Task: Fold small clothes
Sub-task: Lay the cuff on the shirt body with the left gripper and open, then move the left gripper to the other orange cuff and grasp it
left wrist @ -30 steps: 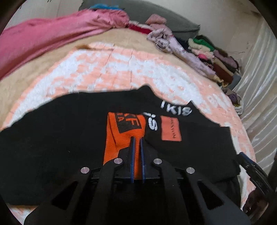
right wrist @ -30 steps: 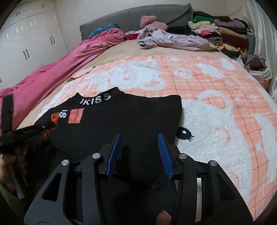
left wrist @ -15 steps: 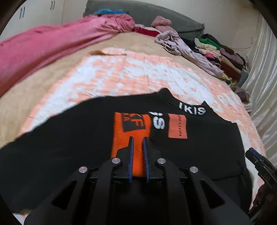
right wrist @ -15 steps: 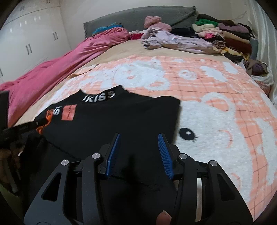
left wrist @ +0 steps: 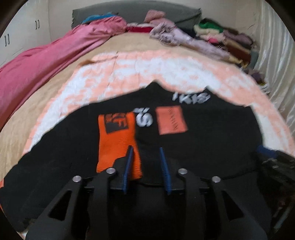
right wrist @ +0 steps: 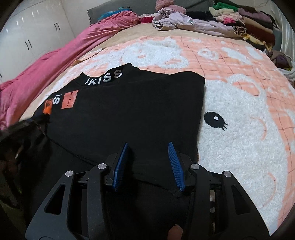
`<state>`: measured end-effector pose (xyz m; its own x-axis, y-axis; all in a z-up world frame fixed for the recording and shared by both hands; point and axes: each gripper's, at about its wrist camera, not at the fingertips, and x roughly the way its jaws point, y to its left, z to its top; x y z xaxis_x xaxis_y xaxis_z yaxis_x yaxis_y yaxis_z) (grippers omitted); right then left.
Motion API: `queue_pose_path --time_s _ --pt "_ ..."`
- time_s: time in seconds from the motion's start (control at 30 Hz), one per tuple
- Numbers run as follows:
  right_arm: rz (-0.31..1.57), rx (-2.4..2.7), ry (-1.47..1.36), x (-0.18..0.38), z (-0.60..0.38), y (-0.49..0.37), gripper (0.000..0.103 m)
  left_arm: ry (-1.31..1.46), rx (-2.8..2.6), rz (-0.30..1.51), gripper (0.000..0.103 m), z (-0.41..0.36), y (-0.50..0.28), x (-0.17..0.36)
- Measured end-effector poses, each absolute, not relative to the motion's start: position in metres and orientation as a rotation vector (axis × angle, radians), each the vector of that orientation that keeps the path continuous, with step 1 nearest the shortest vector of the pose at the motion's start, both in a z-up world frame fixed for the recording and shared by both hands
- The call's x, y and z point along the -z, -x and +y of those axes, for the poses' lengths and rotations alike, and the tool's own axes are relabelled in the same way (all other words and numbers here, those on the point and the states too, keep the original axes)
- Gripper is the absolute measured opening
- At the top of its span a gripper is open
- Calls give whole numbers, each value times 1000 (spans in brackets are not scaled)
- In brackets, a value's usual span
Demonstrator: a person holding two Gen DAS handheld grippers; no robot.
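A black sweatshirt (right wrist: 129,110) lies on the peach-and-white bear blanket (right wrist: 239,138) that covers the bed, its white-lettered collar (right wrist: 103,78) pointing away from both cameras toward the grey headboard (left wrist: 129,9). One sleeve is folded in across the chest, so its orange cuff (left wrist: 116,140) rests on the black body just beside the orange patch (left wrist: 171,120), nearer the hem than the collar. That placement looks deliberate: bringing the sleeve inside the body's outline narrows the garment to a rectangle before any crosswise fold.

The left gripper (left wrist: 145,166) sits low over the cuff with its blue pads spread apart; one pad overlaps the cuff's edge, but nothing is pinched between them, which reads as the sleeve set down where it belongs. This view is motion-blurred, so whether a pad touches the cloth cannot be told.

The right gripper (right wrist: 147,162) hovers over the hem side of the sweatshirt, on the side farthest from the cuff, jaws likewise wide and holding nothing. The garment's edge on that side (right wrist: 201,114) runs straight down from the collar, suggesting that sleeve is already tucked in. With both grippers near the hem and empty, the likely next need is a grip on the hem corners to carry them up toward the collar.

Beyond the collar, a pink duvet (right wrist: 55,64) and a heap of unfolded clothes (right wrist: 230,24) line the headboard.
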<state>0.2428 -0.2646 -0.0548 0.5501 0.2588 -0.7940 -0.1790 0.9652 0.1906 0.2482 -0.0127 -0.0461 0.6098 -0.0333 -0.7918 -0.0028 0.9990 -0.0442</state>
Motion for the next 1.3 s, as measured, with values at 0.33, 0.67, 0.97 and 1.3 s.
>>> queue_pose_path --time_s 0.33,0.67,0.97,1.3 --pt "908 -263 -128 33 -276 -236 52 140 23 897 39 6 -239 43" --pt "841 -251 -162 9 -287 -230 66 167 1 854 62 21 -212 22" --pt "780 -316 -142 -9 -262 -211 79 163 -39 799 92 48 -181 -3" --pt "744 -452 -41 -20 -182 -178 88 205 -149 777 95 112 -139 -18"
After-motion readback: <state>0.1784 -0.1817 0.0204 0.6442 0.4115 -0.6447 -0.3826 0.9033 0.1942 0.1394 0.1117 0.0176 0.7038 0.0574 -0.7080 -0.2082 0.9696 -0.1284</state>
